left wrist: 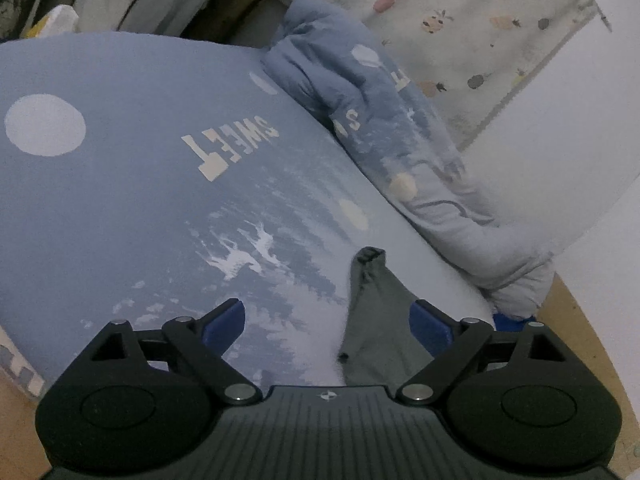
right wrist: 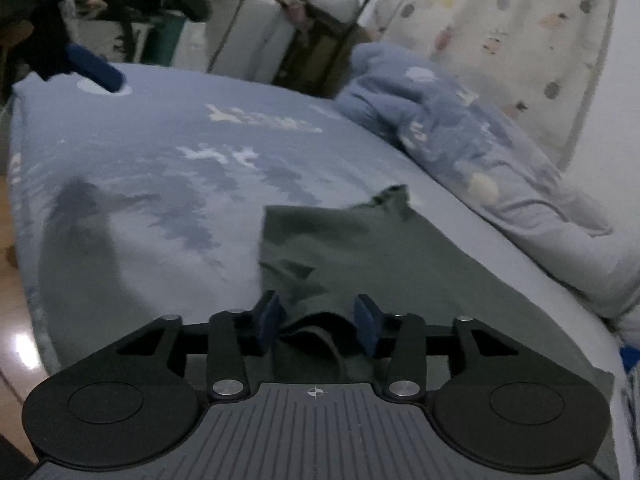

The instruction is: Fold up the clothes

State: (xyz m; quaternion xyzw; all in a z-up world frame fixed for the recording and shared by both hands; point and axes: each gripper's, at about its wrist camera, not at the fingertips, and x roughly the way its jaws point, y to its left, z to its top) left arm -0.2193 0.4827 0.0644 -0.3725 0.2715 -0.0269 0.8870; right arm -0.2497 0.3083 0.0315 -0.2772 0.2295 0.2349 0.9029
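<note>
A dark grey-green garment [right wrist: 360, 248] lies on a blue printed bed sheet [right wrist: 160, 160]. In the left wrist view a narrow part of it [left wrist: 372, 320] runs between the fingers and ends in a rolled cuff. My left gripper [left wrist: 328, 320] is wide open just above the sheet, with the cloth close to its right finger. My right gripper [right wrist: 318, 320] is open over the garment's near edge, with a fold of cloth bunched between the blue pads [right wrist: 268, 318]. The left gripper's blue finger also shows far left in the right wrist view [right wrist: 94, 66].
A crumpled blue quilt [left wrist: 380, 128] lies along the sheet's right side, also in the right wrist view [right wrist: 460, 140]. A fruit-print curtain [left wrist: 480, 20] and a white wall [left wrist: 580, 140] stand behind it. Wooden floor [right wrist: 16, 340] shows at the left. Furniture clutter stands at the back.
</note>
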